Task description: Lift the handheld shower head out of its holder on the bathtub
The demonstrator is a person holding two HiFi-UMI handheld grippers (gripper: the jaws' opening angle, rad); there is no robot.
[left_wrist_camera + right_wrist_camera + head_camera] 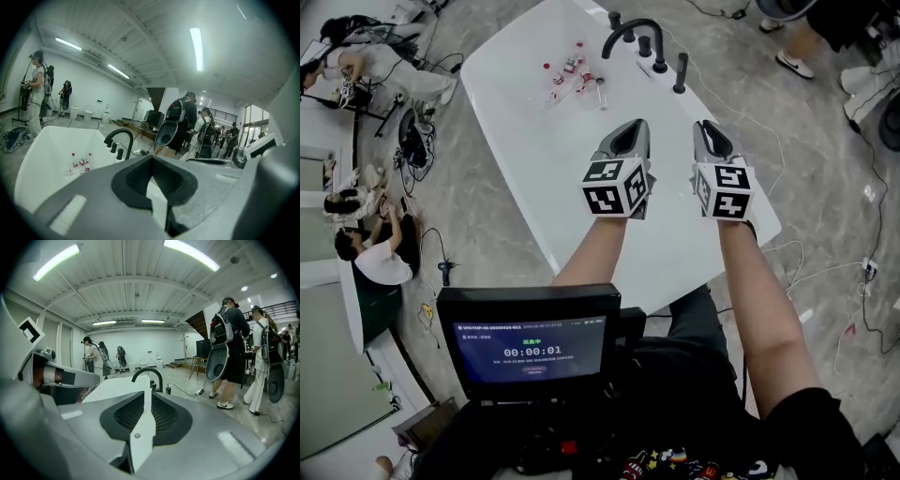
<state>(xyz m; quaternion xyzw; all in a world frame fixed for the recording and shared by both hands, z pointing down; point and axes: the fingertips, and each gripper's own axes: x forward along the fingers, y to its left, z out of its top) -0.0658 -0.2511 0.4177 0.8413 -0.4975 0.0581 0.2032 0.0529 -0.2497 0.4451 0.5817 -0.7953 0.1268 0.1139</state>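
Note:
The white bathtub (pixel 516 141) lies below me in the head view. At its far end stand a black arched faucet (pixel 630 36) and two short knobs. The handheld shower head (pixel 681 73) stands upright as a black rod in its holder at the tub's right rim. It also shows small and far off, right of the faucet (pixel 147 376), as the shower head (pixel 168 390). My left gripper (pixel 630 139) and right gripper (pixel 711 139) hover side by side over the tub's near half, both shut and empty, well short of the fixtures. The left gripper (pixel 153 161) faces the faucet (pixel 119 139).
Several small red-capped bottles (pixel 570 73) lie inside the tub near the faucet. A monitor (pixel 530 347) hangs at my chest. Cables (pixel 825 272) run over the floor to the right. People sit at the left (pixel 375 253) and others with backpacks (pixel 232 348) stand beyond the tub.

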